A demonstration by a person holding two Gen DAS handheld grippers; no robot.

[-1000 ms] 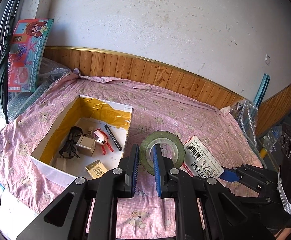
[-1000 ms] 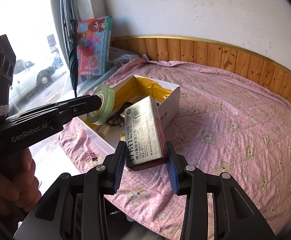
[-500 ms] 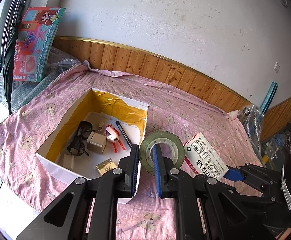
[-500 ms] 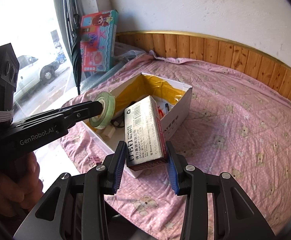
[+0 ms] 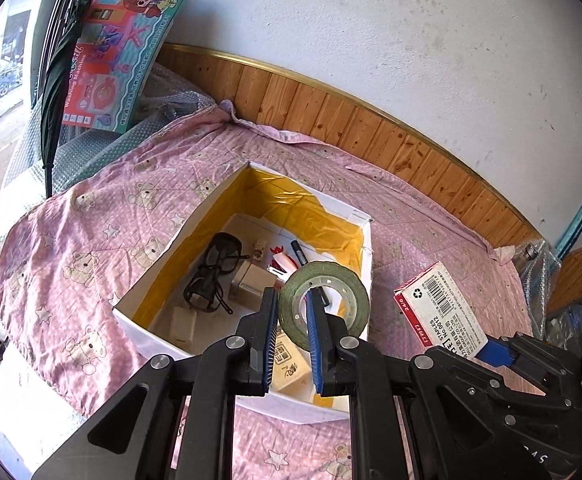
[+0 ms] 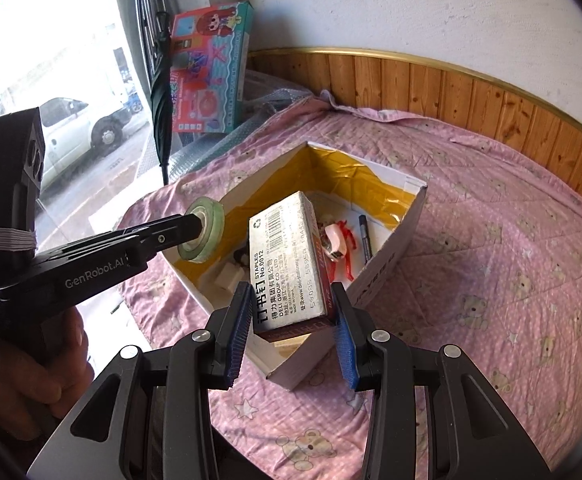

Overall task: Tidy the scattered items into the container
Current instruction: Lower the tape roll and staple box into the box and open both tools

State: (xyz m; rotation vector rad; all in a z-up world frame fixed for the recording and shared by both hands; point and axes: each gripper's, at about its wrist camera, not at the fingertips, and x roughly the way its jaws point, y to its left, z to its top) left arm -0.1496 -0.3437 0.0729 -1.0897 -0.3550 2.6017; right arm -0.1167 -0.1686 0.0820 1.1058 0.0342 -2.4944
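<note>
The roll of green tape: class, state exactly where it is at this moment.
The roll of green tape is pinched in the left tongs, held above the near end of the white box, left of the staples box in the right tongs.

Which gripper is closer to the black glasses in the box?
Left. The left gripper, holding the tape roll, hangs just beside the glasses. The right gripper, holding the staple box, is near the box's opposite side.

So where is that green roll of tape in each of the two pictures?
Left wrist view: the tape roll sits centre frame, pinched in the left tongs.
Right wrist view: tape roll is left of centre, on the other tongs' tip.
Shared landmark: the yellow-lined box beneath it.
</note>
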